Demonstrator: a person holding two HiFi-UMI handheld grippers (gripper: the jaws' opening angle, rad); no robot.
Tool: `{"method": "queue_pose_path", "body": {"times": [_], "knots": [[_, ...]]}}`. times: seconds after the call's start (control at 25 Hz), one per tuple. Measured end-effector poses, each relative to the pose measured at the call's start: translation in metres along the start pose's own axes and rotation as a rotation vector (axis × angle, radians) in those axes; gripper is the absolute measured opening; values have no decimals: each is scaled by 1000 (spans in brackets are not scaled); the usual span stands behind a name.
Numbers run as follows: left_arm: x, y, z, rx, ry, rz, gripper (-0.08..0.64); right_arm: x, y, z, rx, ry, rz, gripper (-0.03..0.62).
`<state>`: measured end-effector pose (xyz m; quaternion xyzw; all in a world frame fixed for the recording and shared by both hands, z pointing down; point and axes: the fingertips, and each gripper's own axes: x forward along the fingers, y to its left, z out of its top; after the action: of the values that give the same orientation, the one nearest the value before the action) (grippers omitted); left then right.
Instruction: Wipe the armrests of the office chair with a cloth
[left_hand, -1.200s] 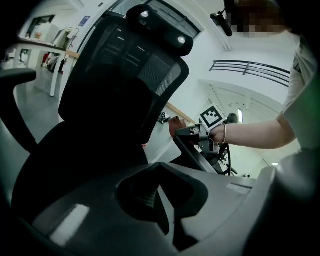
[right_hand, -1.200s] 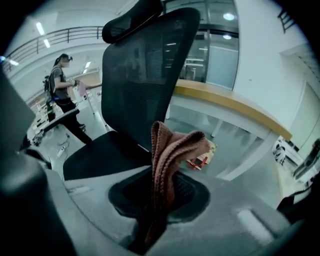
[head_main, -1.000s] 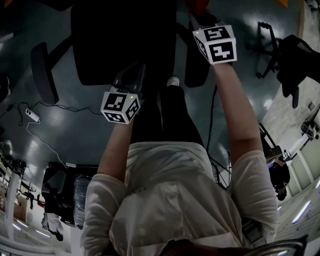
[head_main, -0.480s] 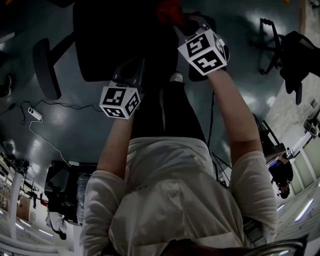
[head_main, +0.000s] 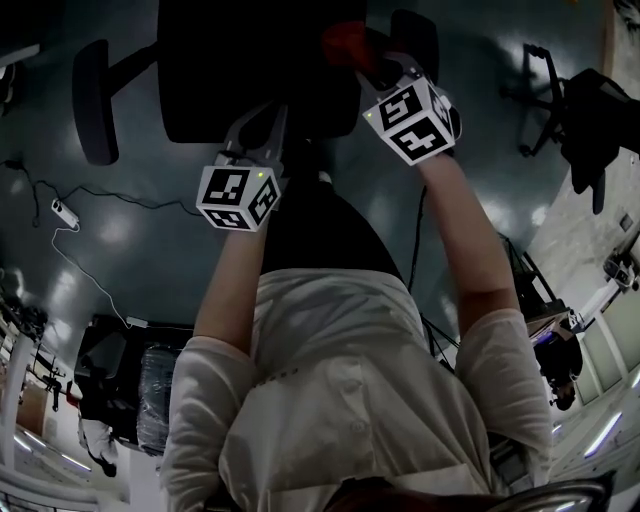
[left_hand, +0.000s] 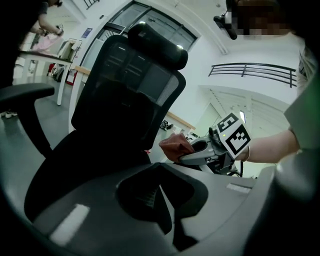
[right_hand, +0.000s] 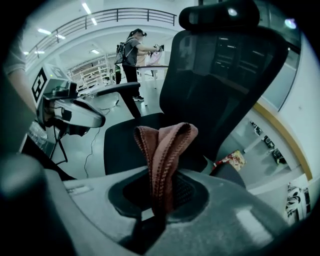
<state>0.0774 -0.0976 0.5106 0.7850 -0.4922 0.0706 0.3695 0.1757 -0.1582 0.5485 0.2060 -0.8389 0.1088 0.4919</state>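
Pinching the cloth (right_hand: 165, 145) shut in your right gripper (right_hand: 160, 197), you hold it over the chair (head_main: 250, 70) seat's edge, beside an armrest (head_main: 413, 32); your left gripper (left_hand: 162, 200) is closed, empty.

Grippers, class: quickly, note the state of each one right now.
Left gripper: shut, holding nothing.
Right gripper: shut on the cloth.
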Motion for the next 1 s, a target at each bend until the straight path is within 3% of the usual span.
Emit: {"method": "queue_pose_path", "body": {"times": [0.16,0.52,0.8,0.88,1.0], "knots": [[-16,-9,-6,30,-13,5,15,-10,22,-10,25,-14,-5,48],[-56,-28,-40,28,-35,15,15,-27,74,-39,-27,6,-25,48],[-88,-39,-58,30,-56,26,15,-45,112,-52,100,-44,21,48],[-101,-44,-56,20,-76,12,15,-58,121,-49,142,-94,13,48],[-127,-67,-22,24,-188,-50,15,-96,122,-27,181,-266,-75,48]]}}
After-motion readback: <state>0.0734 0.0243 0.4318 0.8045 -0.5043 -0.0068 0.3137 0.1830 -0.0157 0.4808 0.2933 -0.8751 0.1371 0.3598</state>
